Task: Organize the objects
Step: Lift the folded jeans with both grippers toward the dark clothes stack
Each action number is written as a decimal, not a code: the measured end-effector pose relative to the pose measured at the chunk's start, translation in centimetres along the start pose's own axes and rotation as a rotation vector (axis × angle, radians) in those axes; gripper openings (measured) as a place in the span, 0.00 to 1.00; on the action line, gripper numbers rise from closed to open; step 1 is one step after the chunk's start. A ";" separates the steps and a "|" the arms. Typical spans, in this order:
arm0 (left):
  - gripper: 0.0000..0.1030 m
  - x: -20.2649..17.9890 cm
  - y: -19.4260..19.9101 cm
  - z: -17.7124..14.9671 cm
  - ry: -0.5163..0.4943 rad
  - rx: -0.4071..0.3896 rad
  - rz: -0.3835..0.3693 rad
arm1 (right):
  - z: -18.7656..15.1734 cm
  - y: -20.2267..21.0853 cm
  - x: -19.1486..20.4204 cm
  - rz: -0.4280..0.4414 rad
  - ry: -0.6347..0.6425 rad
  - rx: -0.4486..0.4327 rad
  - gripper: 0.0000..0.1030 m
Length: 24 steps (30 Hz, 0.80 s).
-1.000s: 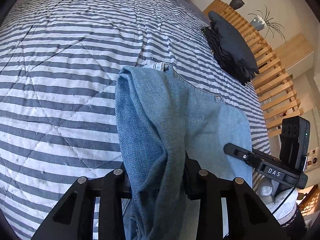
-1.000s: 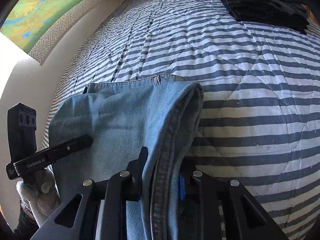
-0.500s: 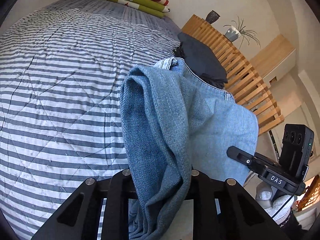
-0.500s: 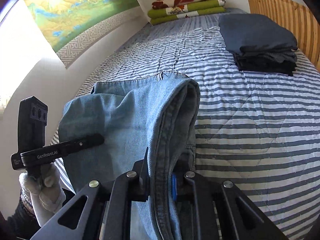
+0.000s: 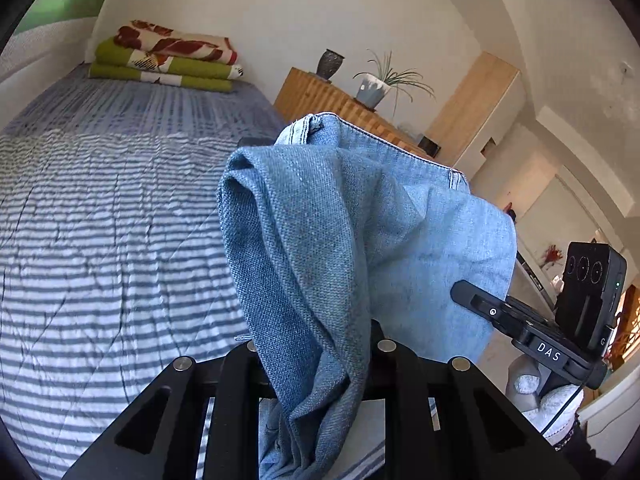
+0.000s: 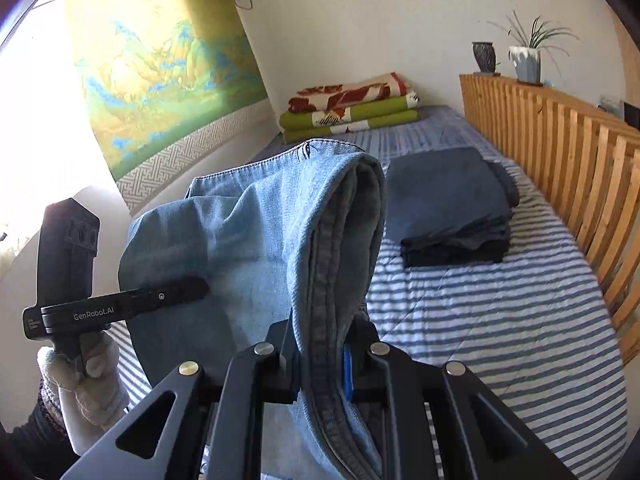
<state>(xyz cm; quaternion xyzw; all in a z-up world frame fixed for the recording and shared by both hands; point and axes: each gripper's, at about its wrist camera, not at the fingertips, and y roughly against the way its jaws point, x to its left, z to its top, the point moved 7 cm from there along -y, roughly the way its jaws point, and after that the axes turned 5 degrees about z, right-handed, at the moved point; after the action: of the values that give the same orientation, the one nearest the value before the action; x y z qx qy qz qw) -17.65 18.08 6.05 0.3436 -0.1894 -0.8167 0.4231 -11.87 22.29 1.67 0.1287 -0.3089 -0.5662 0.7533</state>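
Left gripper [image 5: 316, 360]: we read its jaws as clamped on a bunched edge of the jeans at the lower centre of the left wrist view. The pads themselves are hidden by cloth, so the exact bite is a judgement.
Jeans [image 5: 320, 240]: folded light-blue denim, held up off the striped bedspread [image 5: 100, 260] between the two grippers; it fills the centre of both views, waistband edge uppermost.
Right gripper [image 6: 320, 354]: its jaws are pressed onto a thick folded seam at the lower centre of the right wrist view, with denim between the blue-edged pads.
Handling, weight: we judge the denim moderately heavy for cloth; several layers hang from each grip and will pull downward.
Handling, stiffness: soft but with body. It drapes and bunches, yet holds a fold better than thin fabric.
Handling, slip: coarse weave, low slip risk; not fragile.
Where to hold: we recommend the seamed, multi-layer edges, one gripper at each side, so that the fold stays closed.
Likely destination: the dark folded stack [image 6: 452, 208], right of centre in the right wrist view, near the slatted wooden rail [image 6: 560, 148].
Far end: folded blankets [image 6: 348, 108] at upper centre, well apart from the jeans.
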 end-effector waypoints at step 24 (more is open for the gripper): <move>0.20 -1.3 -31.9 24.5 -0.039 0.081 -0.012 | 21.2 -13.3 -21.4 -0.213 -0.011 -0.011 0.13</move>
<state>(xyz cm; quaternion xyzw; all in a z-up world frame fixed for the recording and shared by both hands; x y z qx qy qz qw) -52.73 37.76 4.39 0.3455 -0.2285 -0.8174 0.4003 -38.73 41.22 4.06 0.1534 -0.2944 -0.6455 0.6878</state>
